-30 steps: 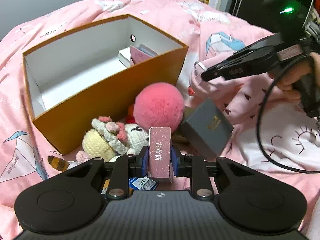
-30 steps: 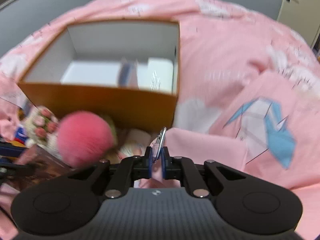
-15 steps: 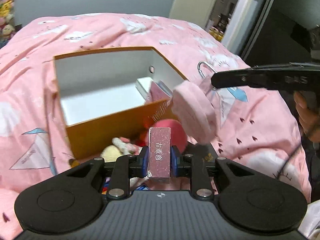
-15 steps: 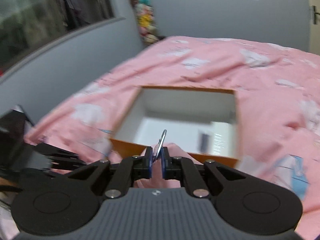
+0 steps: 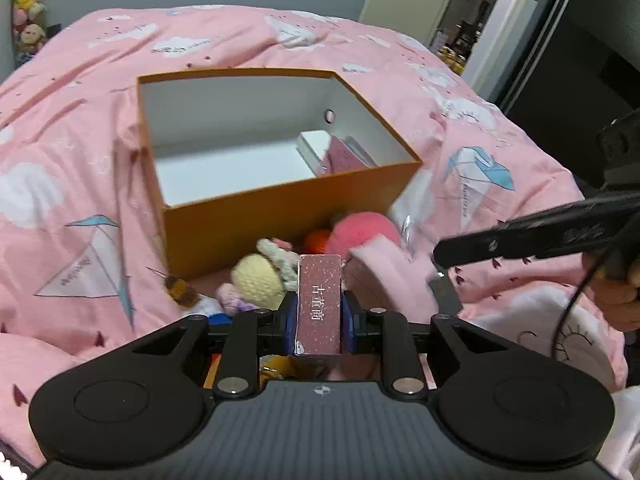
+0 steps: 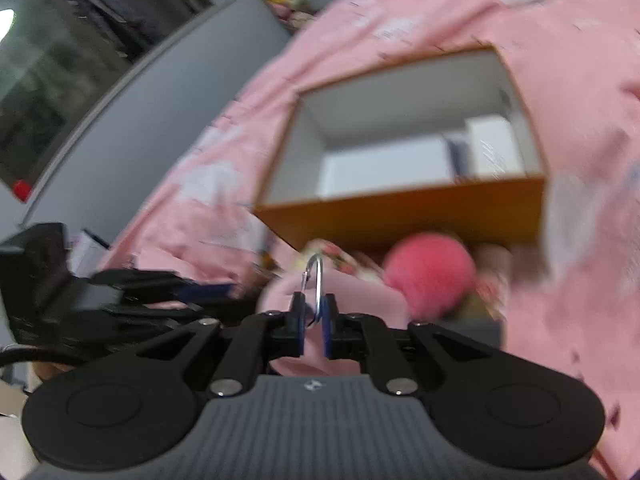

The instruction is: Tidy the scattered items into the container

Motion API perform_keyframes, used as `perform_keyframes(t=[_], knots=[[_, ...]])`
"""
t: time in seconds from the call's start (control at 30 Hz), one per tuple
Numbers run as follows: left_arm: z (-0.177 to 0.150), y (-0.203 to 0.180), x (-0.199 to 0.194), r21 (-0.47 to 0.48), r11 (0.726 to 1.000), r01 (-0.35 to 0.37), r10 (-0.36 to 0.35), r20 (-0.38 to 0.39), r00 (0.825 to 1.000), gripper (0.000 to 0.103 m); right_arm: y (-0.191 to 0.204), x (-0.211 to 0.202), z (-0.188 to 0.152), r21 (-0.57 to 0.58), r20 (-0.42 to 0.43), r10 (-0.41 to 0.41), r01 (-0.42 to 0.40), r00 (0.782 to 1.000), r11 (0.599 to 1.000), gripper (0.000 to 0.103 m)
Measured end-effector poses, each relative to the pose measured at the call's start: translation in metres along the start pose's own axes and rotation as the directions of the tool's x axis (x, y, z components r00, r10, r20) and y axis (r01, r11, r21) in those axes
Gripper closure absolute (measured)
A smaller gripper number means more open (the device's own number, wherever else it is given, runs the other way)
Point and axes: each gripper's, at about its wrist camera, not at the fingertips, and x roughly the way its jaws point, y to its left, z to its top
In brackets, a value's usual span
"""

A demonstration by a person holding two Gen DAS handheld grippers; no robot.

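Holding a maroon carton point(image 5: 320, 304) in my left tool point(image 5: 320, 316), right tool point(image 6: 314, 320) pinching a plush's metal ring point(image 6: 316, 280); that thin ring could slip before reaching the orange box point(image 5: 288, 204).

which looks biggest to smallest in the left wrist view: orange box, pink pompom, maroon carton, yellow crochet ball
1. orange box, clearly largest
2. pink pompom, partly hidden
3. maroon carton, held in the left gripper's jaws and nearest the camera, so its rank against the pompom is unsure
4. yellow crochet ball

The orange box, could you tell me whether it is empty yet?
Not empty: the orange box already holds a white box and a pink item against its right wall.
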Motion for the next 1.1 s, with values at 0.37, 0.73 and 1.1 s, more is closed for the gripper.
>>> perform_keyframes(t=[0.37, 0.73, 1.1], knots=[[-0.011, 0.003, 0.021, -0.055, 0.996, 0.075, -0.08, -0.099, 0.992, 0.077, -0.003, -0.001, -0.02, -0.032, -0.042, -0.093, 0.092, 0.995, 0.995, 0.091], [-0.01, -0.006, 0.023, -0.054, 0.992, 0.113, -0.117, -0.087, 0.989, 0.077, 0.042, 0.007, -0.035, -0.183, -0.106, -0.079, 0.059, 0.991, 0.981, 0.049], [-0.01, -0.007, 0.025, -0.079, 0.992, 0.096, -0.103, -0.088, 0.991, 0.077, 0.03, 0.036, -0.04, -0.171, -0.082, -0.167, 0.151, 0.983, 0.974, 0.057]])
